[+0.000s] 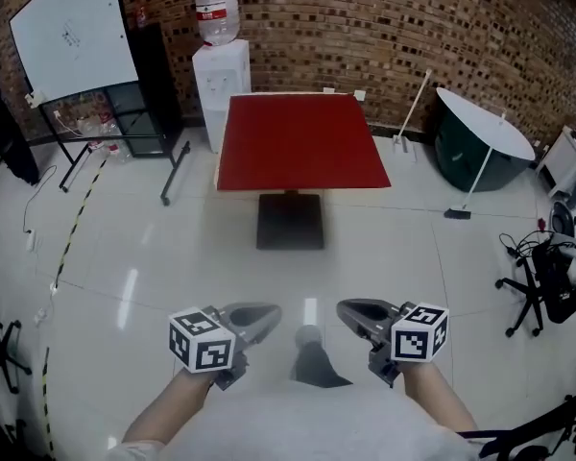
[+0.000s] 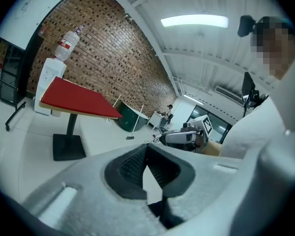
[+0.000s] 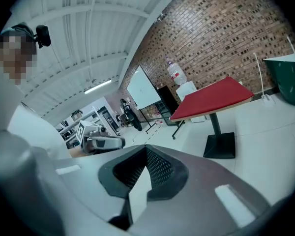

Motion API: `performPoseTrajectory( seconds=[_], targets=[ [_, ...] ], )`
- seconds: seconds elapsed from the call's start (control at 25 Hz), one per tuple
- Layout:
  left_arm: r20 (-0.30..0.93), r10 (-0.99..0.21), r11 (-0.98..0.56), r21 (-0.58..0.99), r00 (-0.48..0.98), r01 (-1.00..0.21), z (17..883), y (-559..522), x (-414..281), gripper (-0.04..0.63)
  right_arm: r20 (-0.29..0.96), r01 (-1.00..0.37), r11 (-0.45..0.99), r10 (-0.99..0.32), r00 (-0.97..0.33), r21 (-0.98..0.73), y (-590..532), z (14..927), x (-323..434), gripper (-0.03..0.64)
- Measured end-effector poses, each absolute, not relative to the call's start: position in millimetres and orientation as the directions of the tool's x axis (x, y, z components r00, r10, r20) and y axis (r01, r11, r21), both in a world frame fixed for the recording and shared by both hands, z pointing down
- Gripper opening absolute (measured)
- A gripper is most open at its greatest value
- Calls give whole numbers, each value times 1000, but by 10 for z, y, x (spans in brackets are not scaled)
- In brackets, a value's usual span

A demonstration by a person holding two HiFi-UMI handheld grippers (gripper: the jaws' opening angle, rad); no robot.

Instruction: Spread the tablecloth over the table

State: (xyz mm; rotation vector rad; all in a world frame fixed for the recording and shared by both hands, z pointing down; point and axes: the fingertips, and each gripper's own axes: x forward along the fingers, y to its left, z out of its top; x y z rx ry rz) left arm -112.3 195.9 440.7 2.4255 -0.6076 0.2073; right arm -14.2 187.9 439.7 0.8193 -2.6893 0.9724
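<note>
A red tablecloth [image 1: 302, 142] lies flat over the square pedestal table [image 1: 290, 221] across the room, in front of the brick wall. It also shows in the left gripper view [image 2: 76, 100] and the right gripper view [image 3: 211, 100]. Both grippers are held close to the person's waist, well short of the table. My left gripper [image 1: 269, 312] is shut, its tips meeting [image 2: 147, 151] with nothing between them. My right gripper [image 1: 350, 308] is likewise shut and empty [image 3: 146, 154]. Each gripper appears in the other's view, the right gripper [image 2: 184, 136] and the left gripper [image 3: 101, 142].
A water dispenser [image 1: 218, 75] stands behind the table at its left corner. A whiteboard [image 1: 72, 32] on a stand is at the back left. A tipped round green table [image 1: 480, 137] leans at the right, with an office chair [image 1: 547, 277] and cables nearer.
</note>
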Motion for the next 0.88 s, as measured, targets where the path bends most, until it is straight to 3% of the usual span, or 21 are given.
performPoseTrajectory(
  seconds=[0.56,0.88],
  targets=[
    [260,-374,-754,474,890,-455,3943,3221,-903,2,322,-520,709,-409,-854,-477,3246,4086,-133,2],
    [326,-358,-726,493,875,-480,4043,4005,-239,2,371,-586,664,-455,-810,-465,4036,4186,521,2]
  ],
)
